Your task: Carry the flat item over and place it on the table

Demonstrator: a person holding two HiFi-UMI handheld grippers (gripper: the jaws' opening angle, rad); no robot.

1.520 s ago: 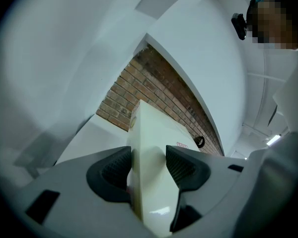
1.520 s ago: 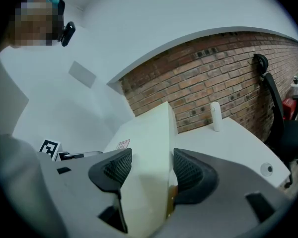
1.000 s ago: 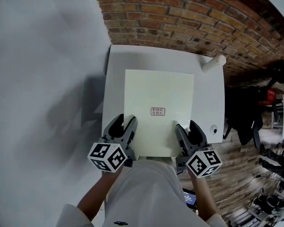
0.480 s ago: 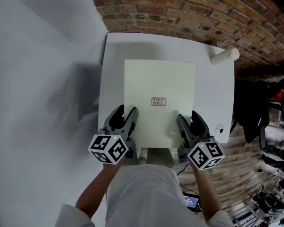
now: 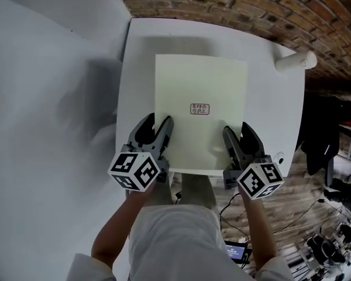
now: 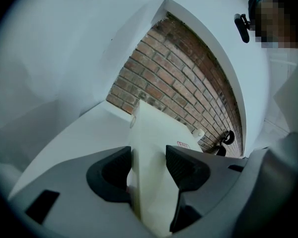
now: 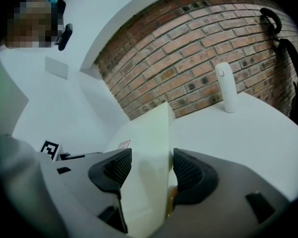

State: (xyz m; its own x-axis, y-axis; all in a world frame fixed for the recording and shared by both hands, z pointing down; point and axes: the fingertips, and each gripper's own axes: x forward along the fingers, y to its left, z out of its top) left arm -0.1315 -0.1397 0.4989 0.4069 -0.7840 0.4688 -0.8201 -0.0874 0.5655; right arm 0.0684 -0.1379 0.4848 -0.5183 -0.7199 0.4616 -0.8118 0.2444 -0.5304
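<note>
At the near edge of the white table (image 5: 137, 57): flat panel (image 5: 200, 86) nearly parked

Its near edge is pinched by the left gripper (image 5: 157, 127) and the right gripper (image 5: 240, 134), jaws clamped on both faces. Compared with a second ago, it's been carried further in over the tabletop, so probably only the set-down is left; contact can't be confirmed. A thin, stiff-looking cream square is seen, red-printed label (image 5: 199, 108) mid-sheet.

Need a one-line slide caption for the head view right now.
Head view: left gripper and right gripper clamp the pale flat panel by its near edge over the white table.
</note>
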